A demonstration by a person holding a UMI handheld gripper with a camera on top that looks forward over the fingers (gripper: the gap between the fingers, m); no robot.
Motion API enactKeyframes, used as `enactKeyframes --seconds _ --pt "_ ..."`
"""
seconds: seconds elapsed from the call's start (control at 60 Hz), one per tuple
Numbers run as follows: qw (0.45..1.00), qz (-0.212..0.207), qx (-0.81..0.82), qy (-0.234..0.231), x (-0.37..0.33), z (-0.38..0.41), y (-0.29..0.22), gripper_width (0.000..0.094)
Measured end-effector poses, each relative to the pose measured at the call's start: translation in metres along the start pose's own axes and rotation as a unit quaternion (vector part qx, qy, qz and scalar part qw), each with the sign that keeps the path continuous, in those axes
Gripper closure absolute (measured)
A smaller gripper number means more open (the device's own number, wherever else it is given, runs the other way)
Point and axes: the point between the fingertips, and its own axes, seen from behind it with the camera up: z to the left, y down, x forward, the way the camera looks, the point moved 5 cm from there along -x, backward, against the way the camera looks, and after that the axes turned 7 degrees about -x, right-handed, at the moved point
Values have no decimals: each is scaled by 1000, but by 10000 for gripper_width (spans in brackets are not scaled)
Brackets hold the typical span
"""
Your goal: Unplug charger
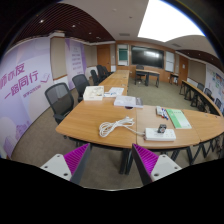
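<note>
Stretching far into the meeting room: long wooden desk (95, 118), black chairs (60, 98) lining its left side. Hovering open at the near end, gripping nothing: tool (113, 160). Lying ahead of the fingers: white cable (116, 126), charger (160, 133) resting right of it.

A long wooden surface (95, 120) carries a coiled white cable (116, 126) near, a white charger (160, 132) right, a green booklet (179, 118), and white boxes (94, 93) farther left.
</note>
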Motion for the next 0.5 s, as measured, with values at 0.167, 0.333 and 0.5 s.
enactKeyframes --seconds 0.167,0.333,0.5 --pt "999 31 11 35 63 -77 66 79" --pt "996 21 16 91 141 -180 90 77" --pt "993 -11 18 117 228 -260 77 81"
